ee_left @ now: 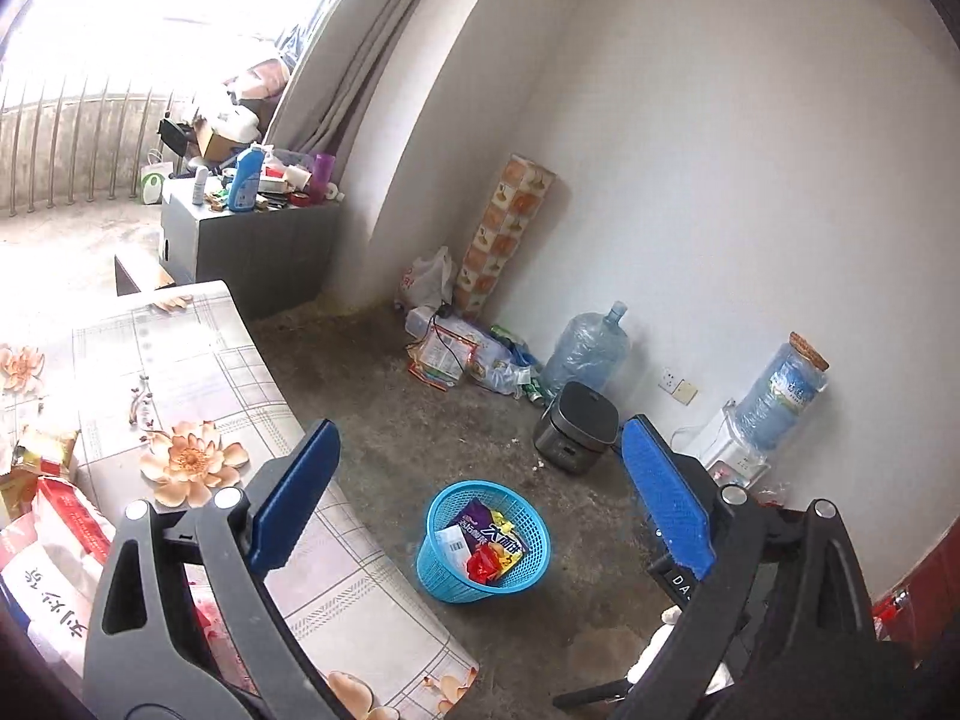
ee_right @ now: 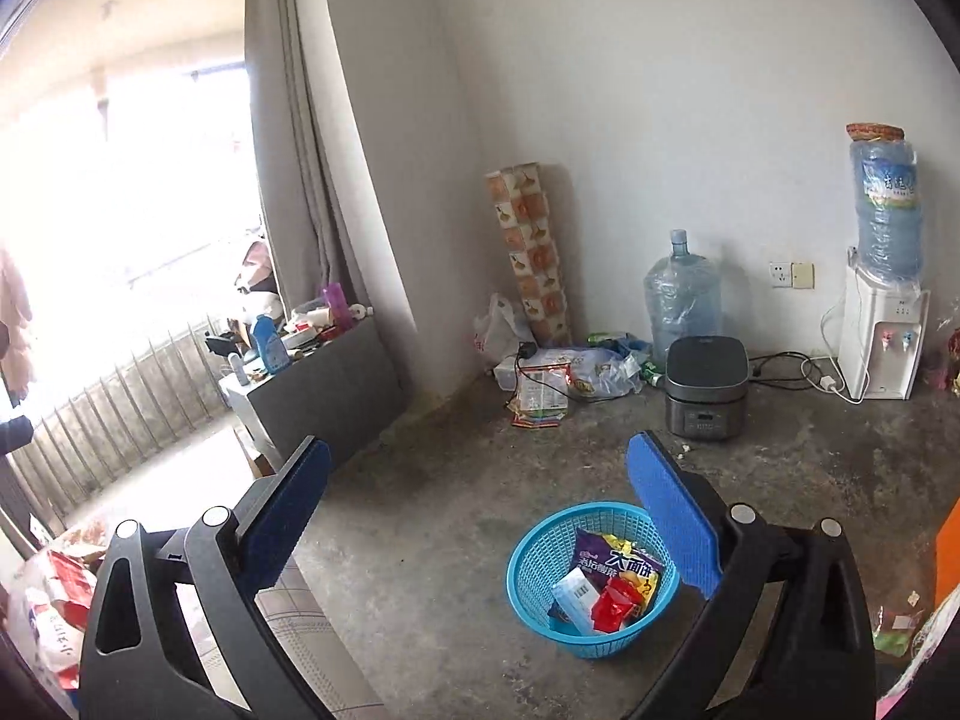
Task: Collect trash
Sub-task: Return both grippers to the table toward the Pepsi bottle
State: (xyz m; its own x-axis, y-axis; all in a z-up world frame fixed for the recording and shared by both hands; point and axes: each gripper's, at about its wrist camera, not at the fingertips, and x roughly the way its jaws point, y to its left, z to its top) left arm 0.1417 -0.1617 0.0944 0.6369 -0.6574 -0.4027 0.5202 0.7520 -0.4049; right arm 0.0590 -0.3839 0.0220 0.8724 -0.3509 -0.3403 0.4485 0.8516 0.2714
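A blue mesh waste basket [ee_left: 445, 570] stands on the concrete floor; it also shows in the right wrist view [ee_right: 534, 588]. It holds wrappers: a purple snack bag [ee_left: 489, 531], a red wrapper [ee_left: 485, 564] and a white packet [ee_right: 573, 597]. My left gripper [ee_left: 480, 492] is open and empty, high above the floor, with the basket between its blue pads. My right gripper [ee_right: 480, 510] is open and empty, with the basket under its right pad. Red and white packets [ee_left: 54, 534] lie on the table at the left.
A table with a flowered cloth [ee_left: 198, 396] is at the left. A grey rice cooker [ee_right: 707, 387], water jugs [ee_right: 681, 300], a dispenser [ee_right: 879, 336] and a litter pile [ee_right: 558, 378] line the wall. A cluttered grey cabinet [ee_left: 252, 246] stands by the curtain.
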